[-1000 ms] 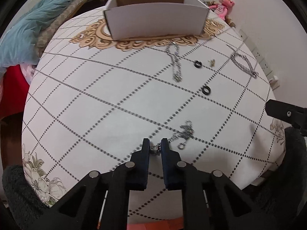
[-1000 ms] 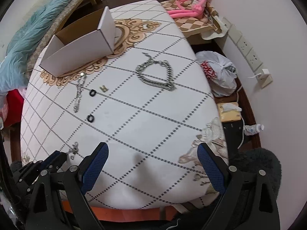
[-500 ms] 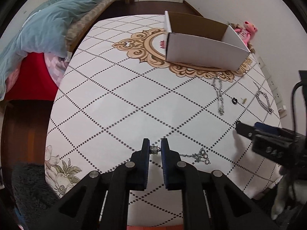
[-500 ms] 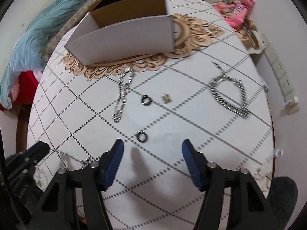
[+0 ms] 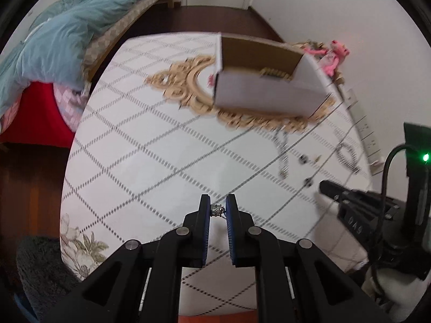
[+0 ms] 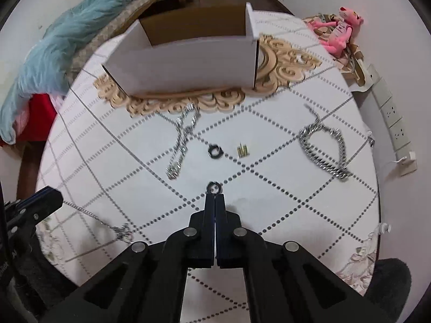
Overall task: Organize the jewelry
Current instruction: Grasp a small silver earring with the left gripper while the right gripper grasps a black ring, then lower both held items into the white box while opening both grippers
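My left gripper [image 5: 217,204] is shut on the small silver end piece [image 5: 216,210] of a thin chain necklace. In the right wrist view that chain [image 6: 89,213] trails from the left gripper [image 6: 43,197] down to a bunched part [image 6: 122,230] on the tablecloth. My right gripper [image 6: 215,196] is shut, with its pads pressed together. A black ring [image 6: 214,187] lies flat right at its tips; whether its edge is nipped cannot be seen. A second black ring [image 6: 214,151], a small gold piece [image 6: 243,150], a silver bracelet [image 6: 183,137] and a heavy silver chain [image 6: 324,148] lie beyond.
An open white cardboard box [image 6: 186,62] stands at the back of the round table [image 6: 309,215], on the gold ornament of the cloth. A pink plush toy [image 6: 339,33] and wall sockets [image 6: 390,113] are at the right. A bed with a blue blanket [image 5: 54,40] is at the left.
The right jaws went from wide open to fully closed while that gripper moved up to the nearer black ring. The left gripper rose and swung left, lifting the chain's end off the cloth.
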`<action>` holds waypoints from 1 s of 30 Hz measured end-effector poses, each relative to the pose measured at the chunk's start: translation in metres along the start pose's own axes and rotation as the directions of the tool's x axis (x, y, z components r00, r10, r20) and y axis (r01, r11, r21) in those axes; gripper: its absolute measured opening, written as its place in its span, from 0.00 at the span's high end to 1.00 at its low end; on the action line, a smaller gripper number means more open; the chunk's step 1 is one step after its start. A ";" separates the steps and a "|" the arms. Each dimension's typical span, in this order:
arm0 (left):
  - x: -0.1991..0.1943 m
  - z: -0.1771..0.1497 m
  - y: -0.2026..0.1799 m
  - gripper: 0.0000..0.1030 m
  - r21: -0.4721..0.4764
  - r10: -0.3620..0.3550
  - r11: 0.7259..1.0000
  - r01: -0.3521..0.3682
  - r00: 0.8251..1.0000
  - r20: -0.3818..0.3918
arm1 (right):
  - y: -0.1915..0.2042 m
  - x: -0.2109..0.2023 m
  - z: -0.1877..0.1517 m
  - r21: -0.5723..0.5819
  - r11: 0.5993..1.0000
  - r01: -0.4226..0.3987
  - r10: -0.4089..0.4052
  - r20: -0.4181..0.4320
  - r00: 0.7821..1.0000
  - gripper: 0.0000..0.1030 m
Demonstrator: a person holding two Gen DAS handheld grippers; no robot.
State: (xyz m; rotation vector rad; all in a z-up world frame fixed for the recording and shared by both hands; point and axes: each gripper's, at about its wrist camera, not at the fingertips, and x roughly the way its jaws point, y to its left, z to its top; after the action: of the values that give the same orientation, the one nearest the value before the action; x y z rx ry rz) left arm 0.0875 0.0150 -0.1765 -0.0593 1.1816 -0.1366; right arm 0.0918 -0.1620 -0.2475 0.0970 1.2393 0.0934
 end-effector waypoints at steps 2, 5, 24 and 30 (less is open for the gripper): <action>-0.014 0.012 -0.005 0.91 0.005 -0.025 1.000 0.025 0.999 0.024 | -0.005 -0.014 0.004 0.004 1.000 -0.020 0.020 0.018 1.000 1.00; -0.036 0.031 -0.012 0.91 0.018 -0.051 0.999 0.050 0.996 0.071 | -0.010 -0.036 0.015 0.028 0.997 -0.069 0.068 0.058 0.996 1.00; 0.022 0.030 -0.008 0.91 0.015 0.009 1.000 -0.009 1.000 -0.022 | -0.002 0.029 0.019 -0.008 0.999 -0.043 0.042 -0.111 0.993 0.56; 0.035 0.014 0.002 0.91 -0.028 0.006 1.000 -0.008 0.998 -0.065 | 0.010 0.030 0.008 -0.079 0.996 0.049 -0.052 -0.041 0.998 0.88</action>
State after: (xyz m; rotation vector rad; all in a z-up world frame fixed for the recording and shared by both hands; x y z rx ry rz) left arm 0.1141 0.0115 -0.2036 -0.0765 1.2484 -0.1163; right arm 0.1091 -0.1482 -0.2720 -0.0045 1.2788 0.1005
